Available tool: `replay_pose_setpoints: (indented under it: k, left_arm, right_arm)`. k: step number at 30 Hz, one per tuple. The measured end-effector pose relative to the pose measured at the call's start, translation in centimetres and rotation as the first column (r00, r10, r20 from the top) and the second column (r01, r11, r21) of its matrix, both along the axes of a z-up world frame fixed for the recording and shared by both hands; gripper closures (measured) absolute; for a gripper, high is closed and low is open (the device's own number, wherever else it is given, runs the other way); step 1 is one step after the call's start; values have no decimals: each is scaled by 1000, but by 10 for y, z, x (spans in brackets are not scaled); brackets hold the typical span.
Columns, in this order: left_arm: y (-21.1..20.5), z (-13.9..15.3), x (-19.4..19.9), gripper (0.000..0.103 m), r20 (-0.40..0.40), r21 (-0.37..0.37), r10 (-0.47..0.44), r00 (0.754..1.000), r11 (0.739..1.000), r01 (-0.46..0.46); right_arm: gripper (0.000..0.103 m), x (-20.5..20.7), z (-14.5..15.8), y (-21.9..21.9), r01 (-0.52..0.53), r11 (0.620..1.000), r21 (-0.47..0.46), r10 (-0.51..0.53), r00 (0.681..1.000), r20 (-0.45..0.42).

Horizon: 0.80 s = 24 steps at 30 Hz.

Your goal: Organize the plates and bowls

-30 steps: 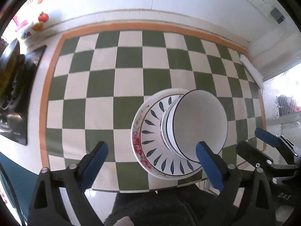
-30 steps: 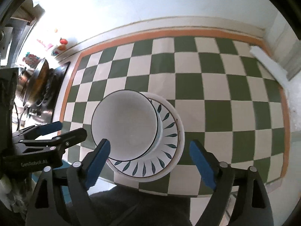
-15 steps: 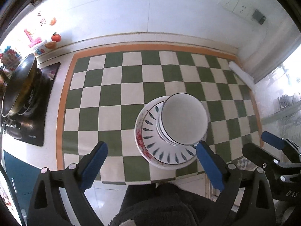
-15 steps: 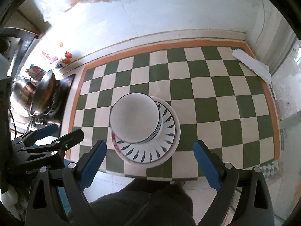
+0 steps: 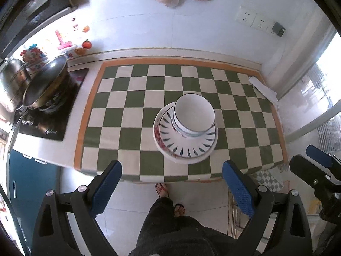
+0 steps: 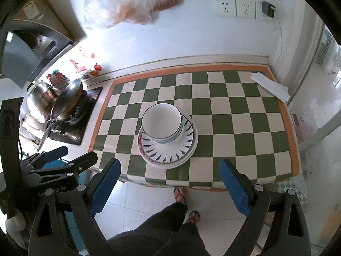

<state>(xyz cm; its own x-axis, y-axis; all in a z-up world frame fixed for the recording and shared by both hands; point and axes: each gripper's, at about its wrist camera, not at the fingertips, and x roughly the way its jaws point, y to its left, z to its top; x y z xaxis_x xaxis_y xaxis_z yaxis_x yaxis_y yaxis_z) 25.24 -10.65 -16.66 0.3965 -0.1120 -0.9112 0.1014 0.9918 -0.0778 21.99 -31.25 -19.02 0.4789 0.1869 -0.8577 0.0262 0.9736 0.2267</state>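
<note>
Two pans (image 5: 42, 85) sit on the stove at my far left, a steel pot behind a wok, beside the bench (image 5: 136, 115) with its green-and-white checked cover. My left tool (image 5: 171, 183) hangs above the floor in front of the bench edge, jaws spread wide, holding nothing. On the bench, toward the near edge, I count two plates (image 5: 187, 149), a leaf-patterned one lying on a red-flowered one, with bowls (image 5: 194, 115) nested on top; I can make out at least two rims but cannot tell the exact number. My right tool (image 6: 170, 181) is likewise wide apart and empty, clear of the stack. One folded white paper (image 6: 270, 85) lies at the bench's far right corner.
</note>
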Motion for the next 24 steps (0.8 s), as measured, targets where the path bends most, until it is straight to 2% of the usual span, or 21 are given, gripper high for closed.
replay_pose_setpoints:
  k: [6, 12, 24]
  left_arm:
    - [5, 19, -42, 7, 3, -9, 16, 1000, 1000, -16]
    - [14, 39, -73, 7, 47, -5, 21, 999, 1000, -21]
    - [33, 67, -102, 7, 118, 11, 4, 993, 1000, -5]
  right_arm:
    - [7, -44, 20, 5, -13, 1000, -15, 13, 1000, -1]
    - [7, -83, 41, 14, -10, 999, -34, 11, 999, 32]
    - [7, -114, 70, 34, 31, 997, -71, -25, 996, 85]
